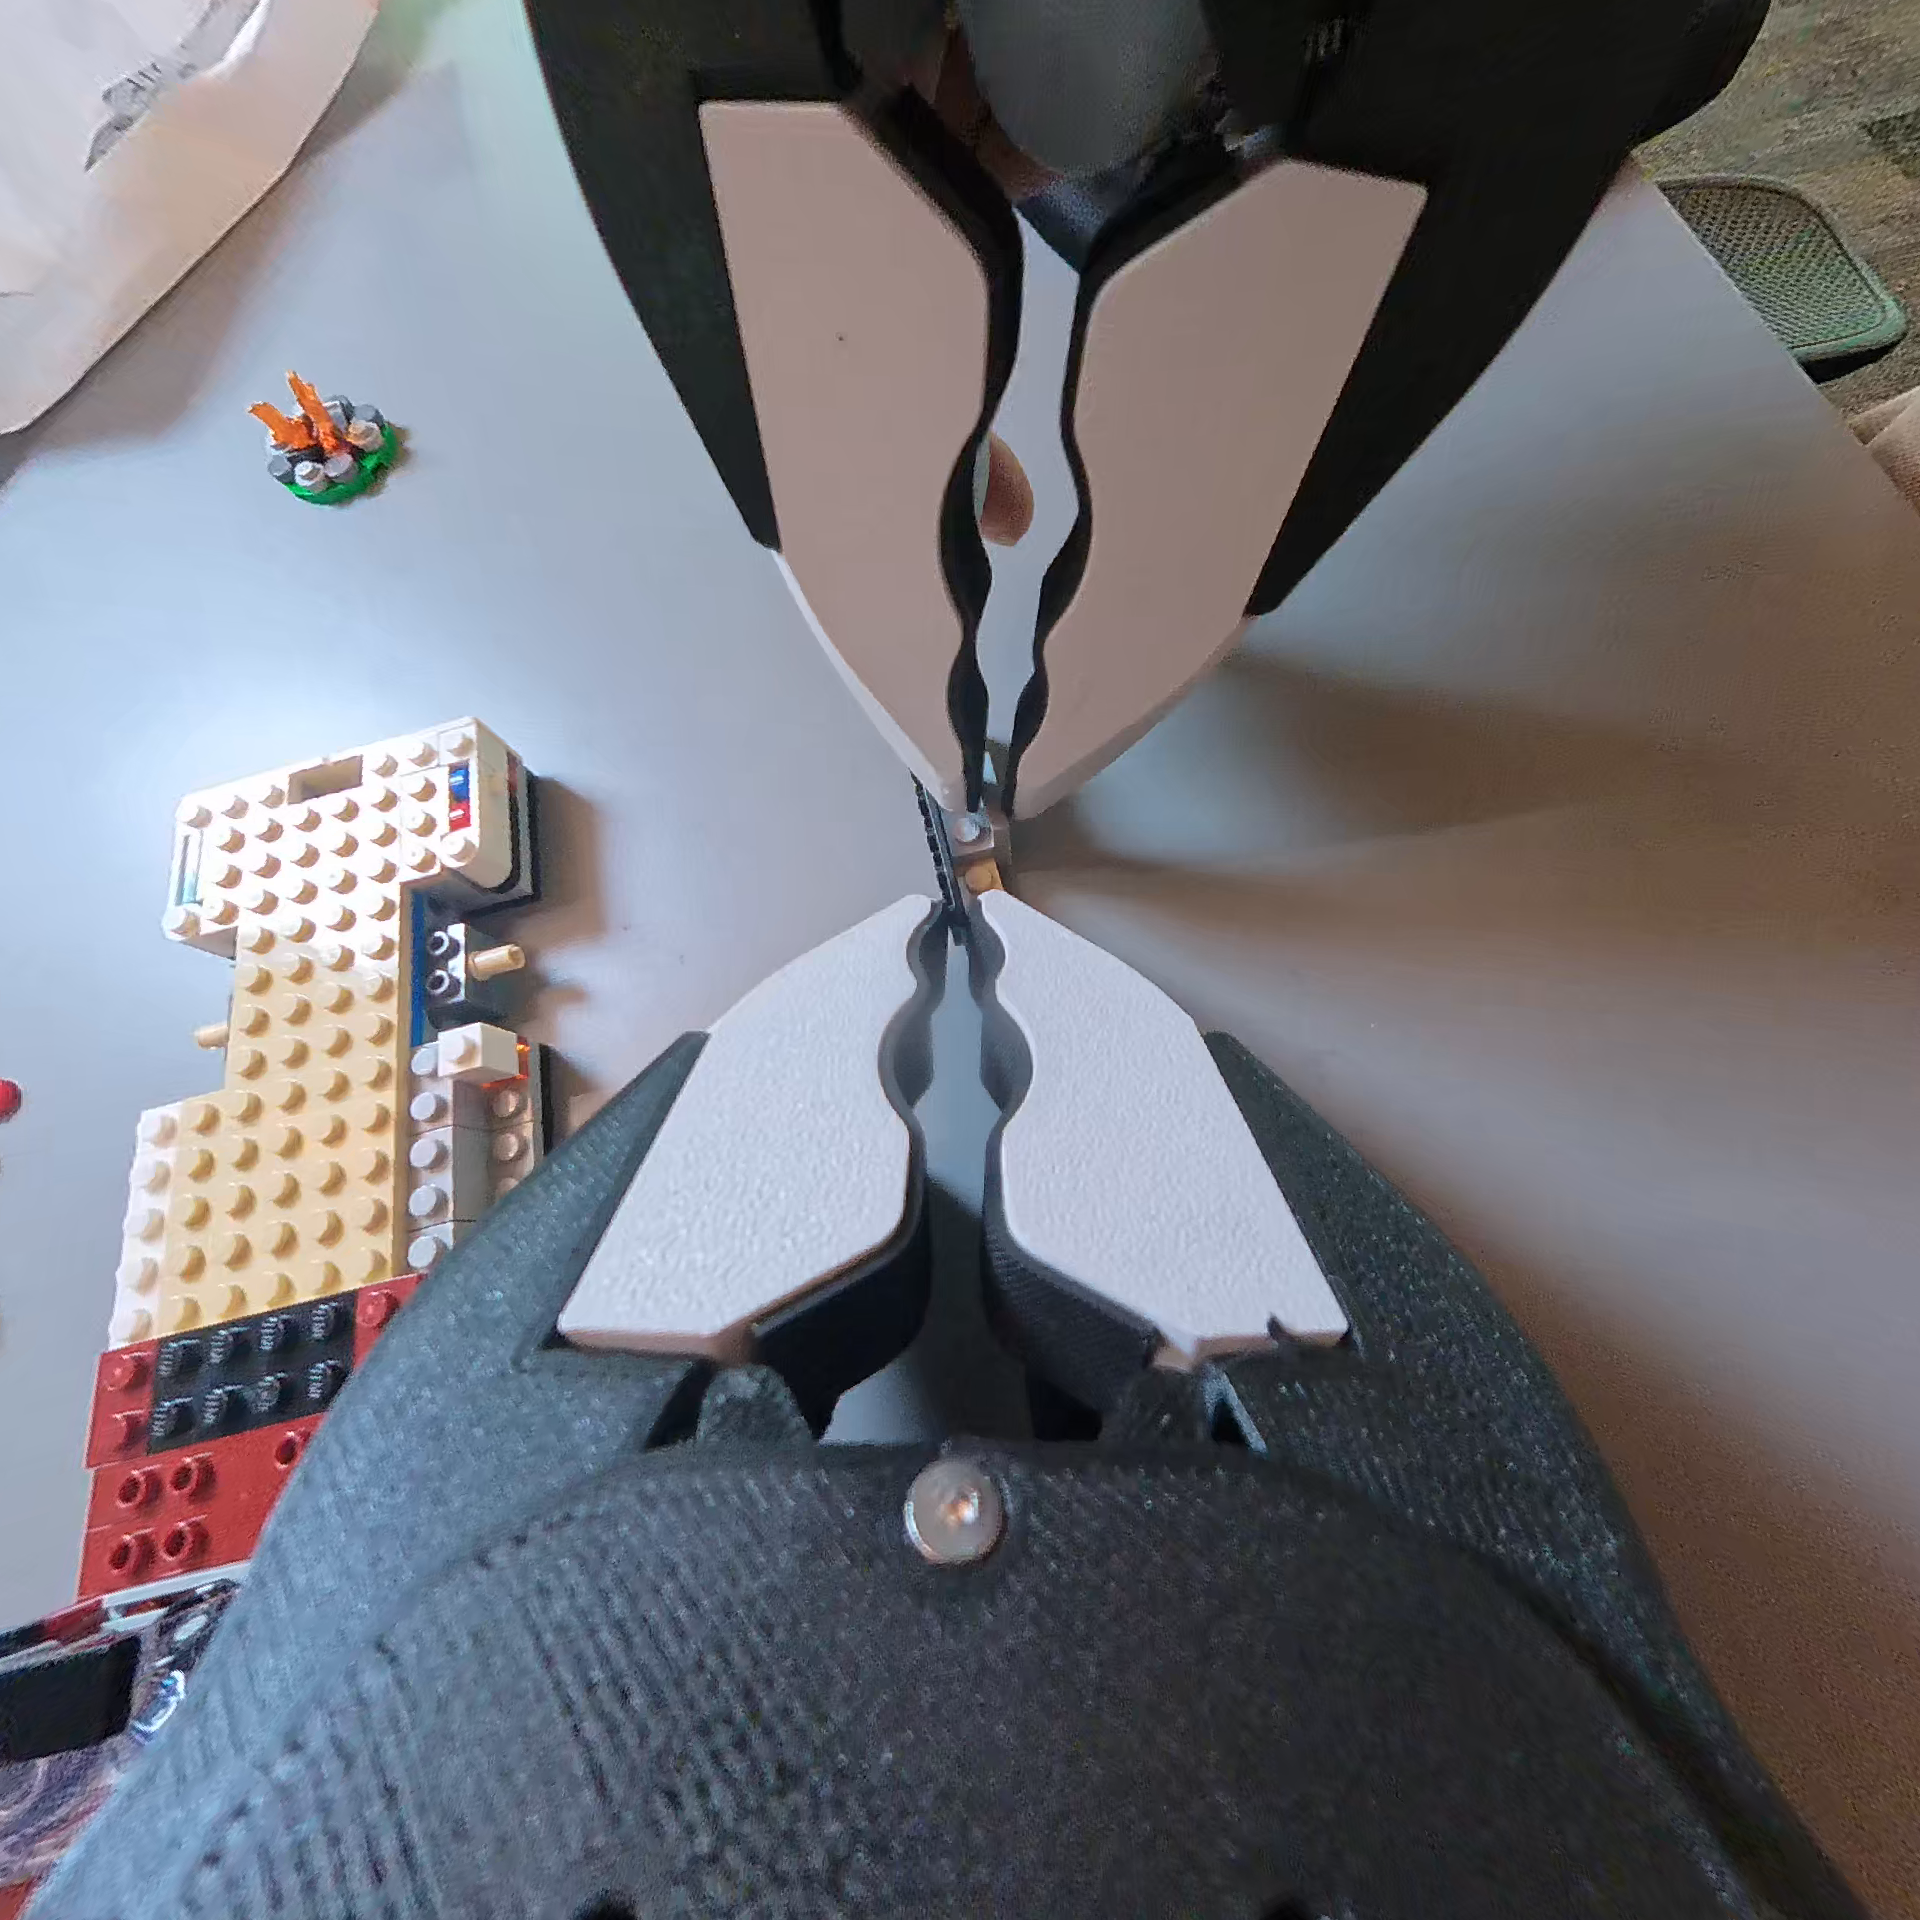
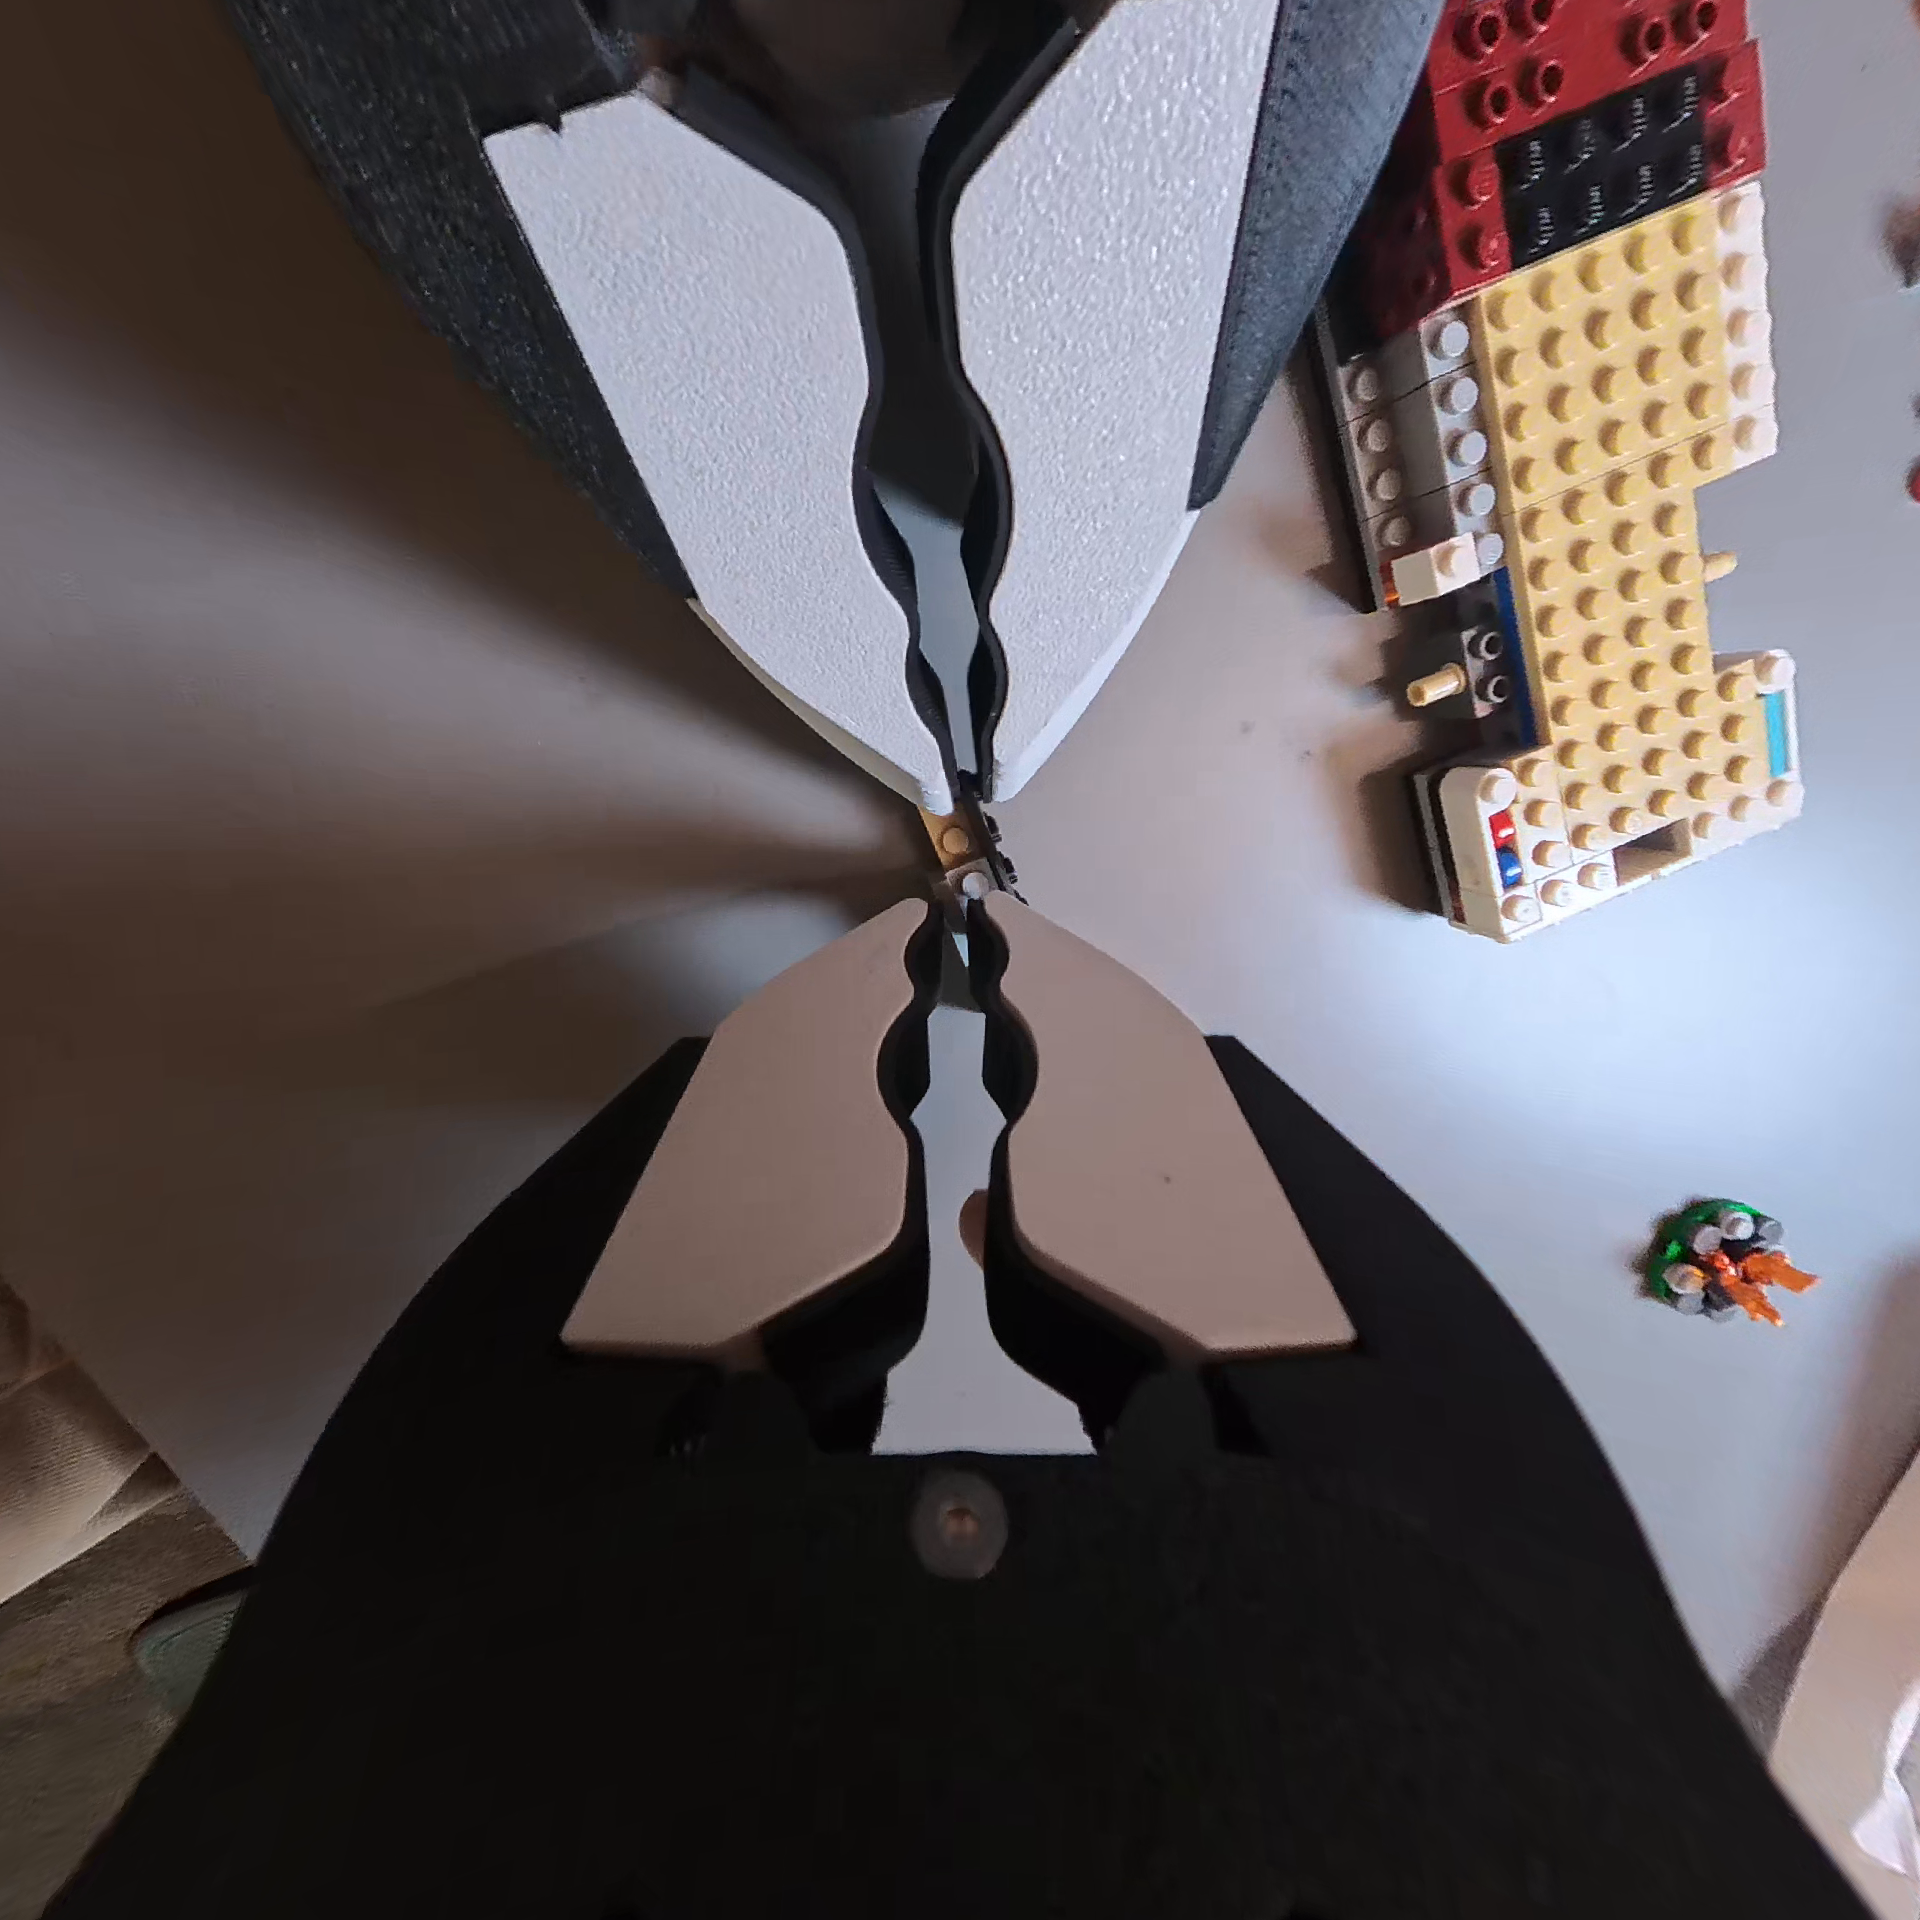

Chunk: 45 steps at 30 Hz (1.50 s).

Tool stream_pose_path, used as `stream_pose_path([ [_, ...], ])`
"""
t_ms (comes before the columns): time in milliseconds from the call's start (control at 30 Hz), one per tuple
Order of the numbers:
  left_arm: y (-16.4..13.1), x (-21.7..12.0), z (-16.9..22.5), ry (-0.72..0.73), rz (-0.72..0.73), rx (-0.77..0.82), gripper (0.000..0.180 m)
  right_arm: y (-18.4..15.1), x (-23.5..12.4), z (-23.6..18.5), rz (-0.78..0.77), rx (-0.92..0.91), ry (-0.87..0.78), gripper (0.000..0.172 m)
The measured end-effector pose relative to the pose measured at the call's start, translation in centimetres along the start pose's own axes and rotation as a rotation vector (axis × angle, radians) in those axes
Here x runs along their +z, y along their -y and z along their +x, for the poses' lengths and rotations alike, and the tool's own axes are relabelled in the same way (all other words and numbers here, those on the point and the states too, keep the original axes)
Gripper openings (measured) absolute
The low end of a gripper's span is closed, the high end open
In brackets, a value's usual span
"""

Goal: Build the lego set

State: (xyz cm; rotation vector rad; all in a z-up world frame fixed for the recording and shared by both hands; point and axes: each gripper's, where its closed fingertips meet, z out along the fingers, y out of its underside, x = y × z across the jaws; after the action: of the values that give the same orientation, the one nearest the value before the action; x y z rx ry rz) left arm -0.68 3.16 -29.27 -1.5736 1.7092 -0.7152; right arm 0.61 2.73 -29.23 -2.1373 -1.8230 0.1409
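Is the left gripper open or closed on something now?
Closed. The left gripper pinches a thin black toothed piece of a small brick assembly, fingertips nearly meeting around it.

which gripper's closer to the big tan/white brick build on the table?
Left, narrowly. The tan and white brick build lies beside the left gripper; the right gripper meets it tip to tip, slightly farther.

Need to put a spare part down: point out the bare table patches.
Bare table lies between the campfire model, the brick build and the two tools. The shadowed stretch on the other side of the tools, up to the table edge, is free too. Crowded: the middle, where both tools pinch the small brick piece, and the build's side.
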Motion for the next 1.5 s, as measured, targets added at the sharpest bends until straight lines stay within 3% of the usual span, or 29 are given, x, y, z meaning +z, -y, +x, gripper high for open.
stream_pose_path([
  [633, 0.0, 0.0, 0.0, 0.005, 0.006, 0.011, 0.004, 0.0, 0.2, -0.1, -0.007, 0.120, 0.173, 0.004],
  [867, 0.0, 0.0, -0.1, 0.040, -0.009, -0.041, 0.004, 0.3, -0.1, -0.1, 0.096, 0.080, 0.070, 0.005],
  [1100, 0.0, 0.0, -0.1, 0.059, -0.017, -0.074, 0.003, -0.3, -3.5, -0.2, 0.340, 0.190, 0.002, 0.014],
  [1233, 0.0, 0.0, -0.1, 0.073, -0.021, -0.082, 0.003, -1.4, -2.2, -0.2, 0.348, 0.174, -0.070, 0.013],
  [1500, -0.9, -1.2, 0.0, 0.109, -0.036, -0.114, 0.008, -0.2, -0.7, 0.2, 0.371, 0.103, -0.072, 0.013],
])
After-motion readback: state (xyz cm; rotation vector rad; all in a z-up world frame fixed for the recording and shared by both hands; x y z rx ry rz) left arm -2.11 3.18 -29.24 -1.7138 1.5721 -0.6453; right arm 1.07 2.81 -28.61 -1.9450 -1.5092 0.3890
